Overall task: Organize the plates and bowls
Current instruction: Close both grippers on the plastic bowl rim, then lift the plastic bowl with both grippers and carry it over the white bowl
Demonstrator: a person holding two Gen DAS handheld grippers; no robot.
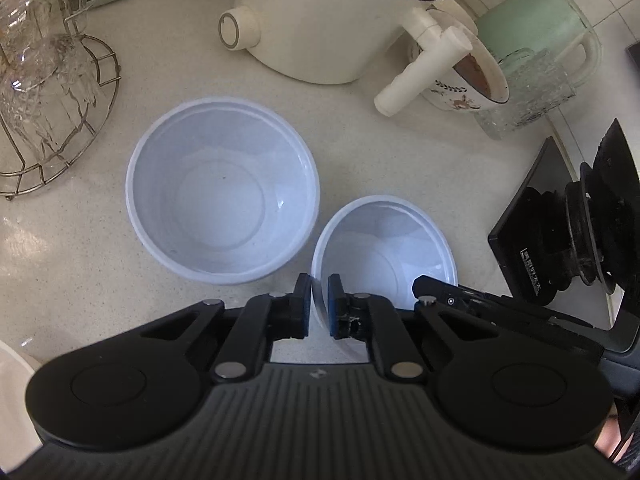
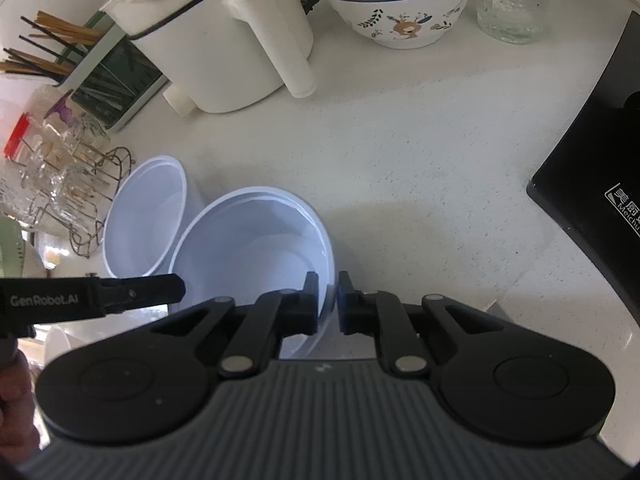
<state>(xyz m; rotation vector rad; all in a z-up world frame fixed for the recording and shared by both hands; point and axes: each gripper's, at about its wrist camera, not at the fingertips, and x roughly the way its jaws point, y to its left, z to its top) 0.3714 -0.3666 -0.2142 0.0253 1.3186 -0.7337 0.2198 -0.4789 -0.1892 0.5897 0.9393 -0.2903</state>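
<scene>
Two white bowls stand side by side on the pale countertop (image 1: 80, 260). My left gripper (image 1: 319, 304) is shut on the left rim of the nearer bowl (image 1: 384, 248). My right gripper (image 2: 328, 300) is shut on the right rim of that same bowl (image 2: 256, 248). The second bowl (image 1: 222, 190) sits empty and upright just beyond it, on the left (image 2: 144, 216). Each gripper shows in the other's view: the right gripper (image 1: 428, 286) at the bowl's right edge, the left gripper (image 2: 176, 286) at its left edge.
A white kettle (image 1: 320, 20) stands at the back. Beside it are a floral bowl of brown food (image 2: 400, 0), a glass tumbler (image 1: 528, 92) and a green jug (image 1: 536, 20). A wire rack of glasses (image 1: 52, 100) stands left, a black cooker (image 2: 592, 184) right.
</scene>
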